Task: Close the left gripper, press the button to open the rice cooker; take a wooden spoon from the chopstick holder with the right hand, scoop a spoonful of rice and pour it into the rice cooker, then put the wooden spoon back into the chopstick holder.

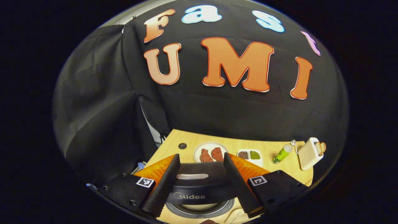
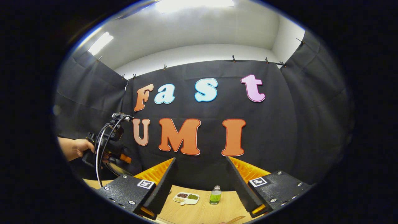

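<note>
The left tool (image 1: 201, 183) is open, fingers wide apart above the dark rice cooker (image 1: 199, 186), which sits at 6 o'clock with its lid up. Beyond, at 12 o'clock on the counter (image 1: 273, 147), stand a plate (image 1: 210, 148) and a dish (image 1: 250, 155). The right tool (image 2: 200, 186) is open and empty, high over the counter; a wooden tip (image 2: 233, 220) shows at 6 o'clock.

On the table (image 1: 230, 146), a plate (image 1: 199, 148) with two reddish pieces sits at 12 o'clock. A divided dish (image 1: 250, 154) of brown and green lies just beside it at 1 o'clock. A green bottle (image 1: 282, 152) leans at 2 o'clock, near a cream toaster (image 1: 307, 154).
</note>
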{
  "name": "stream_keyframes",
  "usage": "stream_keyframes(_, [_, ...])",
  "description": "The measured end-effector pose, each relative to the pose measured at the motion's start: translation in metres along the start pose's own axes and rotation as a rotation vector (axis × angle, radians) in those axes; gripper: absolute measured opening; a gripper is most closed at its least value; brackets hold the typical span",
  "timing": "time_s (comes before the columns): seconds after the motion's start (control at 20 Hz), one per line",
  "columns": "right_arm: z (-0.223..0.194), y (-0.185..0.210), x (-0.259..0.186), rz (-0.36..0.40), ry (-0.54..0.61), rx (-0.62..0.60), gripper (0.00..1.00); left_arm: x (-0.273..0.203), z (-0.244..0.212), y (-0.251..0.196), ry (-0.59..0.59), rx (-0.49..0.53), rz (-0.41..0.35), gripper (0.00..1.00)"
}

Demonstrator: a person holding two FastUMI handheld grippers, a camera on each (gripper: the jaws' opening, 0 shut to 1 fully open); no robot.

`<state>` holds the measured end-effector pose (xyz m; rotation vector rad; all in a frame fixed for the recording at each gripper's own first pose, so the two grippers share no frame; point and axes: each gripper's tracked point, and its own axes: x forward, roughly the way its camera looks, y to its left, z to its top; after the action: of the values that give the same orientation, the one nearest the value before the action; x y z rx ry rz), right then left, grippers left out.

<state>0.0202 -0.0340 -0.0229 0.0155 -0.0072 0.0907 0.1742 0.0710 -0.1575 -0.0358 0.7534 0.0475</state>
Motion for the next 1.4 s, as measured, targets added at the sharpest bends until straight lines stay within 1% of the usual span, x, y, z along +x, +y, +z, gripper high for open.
stream_keyframes(0.05, [0.0,0.0,0.0,0.0,0.002,0.003,0.95,-0.004,-0.014,-0.003,0.053,-0.01,-0.011,0.89])
stream_keyframes(0.1, [0.0,-0.002,0.0,0.001,0.004,0.01,0.95,-0.007,-0.03,-0.005,0.114,-0.02,-0.024,0.89])
stream_keyframes(0.15, [0.001,-0.003,0.0,-0.003,0.002,0.017,0.95,-0.01,-0.048,-0.006,0.167,-0.027,-0.022,0.89])
stream_keyframes(0.2, [0.001,-0.009,-0.001,-0.019,-0.005,0.016,0.95,-0.011,-0.057,-0.003,0.201,-0.024,-0.012,0.95])
stream_keyframes(0.25, [0.001,-0.017,0.0,-0.048,-0.016,0.001,0.95,-0.004,-0.063,-0.001,0.21,-0.024,-0.012,0.95])
stream_keyframes(0.3, [0.003,-0.019,0.001,-0.06,-0.027,-0.014,0.95,-0.005,-0.069,-0.002,0.24,-0.025,-0.018,0.95])
stream_keyframes(0.35, [0.001,-0.016,0.0,-0.053,-0.022,-0.02,0.95,-0.003,-0.078,-0.002,0.275,-0.025,-0.024,0.95])
stream_keyframes(0.5, [-0.003,-0.004,-0.002,-0.013,0.001,0.005,0.95,-0.002,-0.126,-0.004,0.476,-0.008,-0.027,0.95])
stream_keyframes(0.65, [-0.002,-0.008,-0.003,-0.029,-0.008,0.011,0.95,0.006,-0.168,-0.002,0.641,-0.005,-0.01,0.96])
stream_keyframes(0.7, [-0.002,-0.006,-0.002,-0.027,-0.007,0.015,0.95,0.011,-0.177,-0.001,0.676,-0.012,-0.006,0.96])
stream_keyframes(0.75, [-0.001,-0.007,-0.003,-0.026,-0.006,0.018,0.95,0.012,-0.192,-0.003,0.722,-0.02,0.0,0.89])
stream_keyframes(0.8, [0.0,-0.009,-0.003,-0.027,-0.006,0.018,0.95,0.017,-0.189,-0.006,0.699,-0.013,0.003,0.89])
stream_keyframes(0.85, [0.002,-0.01,-0.003,-0.028,-0.008,0.018,0.95,0.022,-0.198,-0.008,0.722,-0.014,0.005,0.9])
stream_keyframes(0.9, [0.002,-0.01,-0.003,-0.032,-0.01,0.017,0.95,0.02,-0.197,-0.01,0.739,-0.015,0.005,0.91])
stream_keyframes(0.95, [0.003,-0.01,-0.002,-0.035,-0.012,0.015,0.95,0.026,-0.195,-0.009,0.729,-0.01,0.013,0.92])
stream_keyframes(1.0, [0.003,-0.008,-0.002,-0.031,-0.01,0.017,0.95,0.021,-0.197,-0.011,0.753,-0.003,0.017,0.93])
stream_keyframes(1.1, [0.002,-0.005,-0.002,-0.028,0.003,0.022,0.95,0.021,-0.196,-0.012,0.726,0.023,-0.007,0.94])
stream_keyframes(1.2, [0.002,-0.007,-0.004,-0.038,0.007,0.004,0.95,0.02,-0.194,-0.013,0.631,-0.006,0.006,0.94])
stream_keyframes(1.25, [0.001,-0.007,-0.002,-0.042,0.01,-0.003,0.95,0.022,-0.189,-0.015,0.537,-0.027,-0.001,0.94])
stream_keyframes(1.3, [0.001,-0.004,-0.003,-0.039,0.016,-0.004,0.95,0.024,-0.182,-0.018,0.444,-0.037,-0.027,0.94])
stream_keyframes(1.4, [0.002,0.001,0.0,-0.033,0.024,-0.003,0.95,0.012,-0.168,-0.024,0.305,-0.062,-0.041,0.94])
